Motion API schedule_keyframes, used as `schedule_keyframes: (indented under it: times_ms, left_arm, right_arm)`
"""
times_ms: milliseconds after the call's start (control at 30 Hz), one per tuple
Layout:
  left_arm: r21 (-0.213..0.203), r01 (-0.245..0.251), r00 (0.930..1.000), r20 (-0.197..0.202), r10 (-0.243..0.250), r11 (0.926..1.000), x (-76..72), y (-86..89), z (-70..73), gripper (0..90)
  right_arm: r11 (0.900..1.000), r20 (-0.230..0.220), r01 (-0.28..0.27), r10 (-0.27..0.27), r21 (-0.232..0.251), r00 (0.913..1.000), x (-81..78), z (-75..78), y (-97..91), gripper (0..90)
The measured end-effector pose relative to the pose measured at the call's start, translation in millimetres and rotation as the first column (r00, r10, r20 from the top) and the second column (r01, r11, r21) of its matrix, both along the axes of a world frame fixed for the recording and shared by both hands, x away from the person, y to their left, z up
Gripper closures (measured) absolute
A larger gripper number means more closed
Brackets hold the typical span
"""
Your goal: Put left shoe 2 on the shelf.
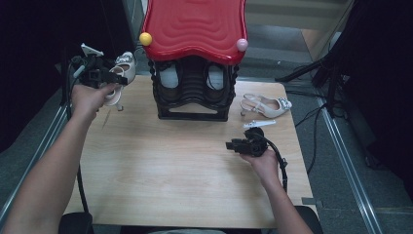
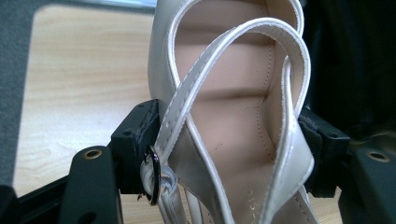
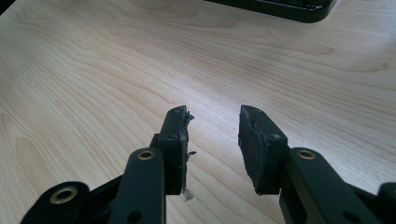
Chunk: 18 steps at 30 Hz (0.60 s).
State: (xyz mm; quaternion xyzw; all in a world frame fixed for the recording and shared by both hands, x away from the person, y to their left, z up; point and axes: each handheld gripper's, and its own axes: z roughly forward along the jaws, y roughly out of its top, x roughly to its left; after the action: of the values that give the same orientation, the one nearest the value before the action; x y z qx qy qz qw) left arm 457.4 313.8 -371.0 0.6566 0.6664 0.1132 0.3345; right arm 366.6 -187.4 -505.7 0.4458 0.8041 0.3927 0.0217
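White heeled sandal [image 1: 122, 73] in left claw [image 1: 119, 77] (above table's [image 1: 170, 170] far-left corner)

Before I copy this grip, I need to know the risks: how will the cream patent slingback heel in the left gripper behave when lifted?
The cream patent slingback heel looks glossy, so it may slip between the left gripper pads. Its thin strap probably flexes, while the body seems stiff. It is likely light.

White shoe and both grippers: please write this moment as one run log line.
left gripper: shut on white shoe, lifted beside rack | right gripper: open, nothing between | second shoe: on table
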Motion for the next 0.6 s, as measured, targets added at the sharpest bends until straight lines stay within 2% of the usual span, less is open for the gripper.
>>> schedule_keyframes:
  times_ms: [133,233,467,533,600]
  left_arm:
    - [-0.015,-0.003,0.9998,0.018,0.003,0.9999,-0.2,-1.5,20.1,32.7]
    - [-0.022,-0.024,0.9993,0.029,0.025,0.9995,0.3,-4.3,35.0,32.8]
    - [-0.032,-0.021,0.9983,0.053,0.023,0.9993,3.7,-4.4,70.8,32.7]
    - [-0.04,-0.027,0.9965,0.078,0.03,0.9988,2.9,-5.4,81.2,32.7]
    - [-0.054,-0.02,0.996,0.085,0.024,0.9984,3.0,-6.5,89.7,32.7]
  right_arm:
    - [1.0,-0.002,-0.009,0.009,0.0,1.0,1.9,-0.3,3.4,64.0]
    - [0.9998,0.001,-0.018,0.018,0.0,0.9998,3.1,-0.5,5.5,64.0]
    - [0.9997,-0.005,-0.025,0.025,0.001,0.9997,4.0,-0.6,8.0,64.0]
    - [0.9997,-0.006,-0.024,0.024,0.0,0.9997,4.0,-0.7,8.0,63.9]
    - [0.9998,-0.002,-0.018,0.018,0.012,0.9998,3.4,0.7,7.5,63.9]
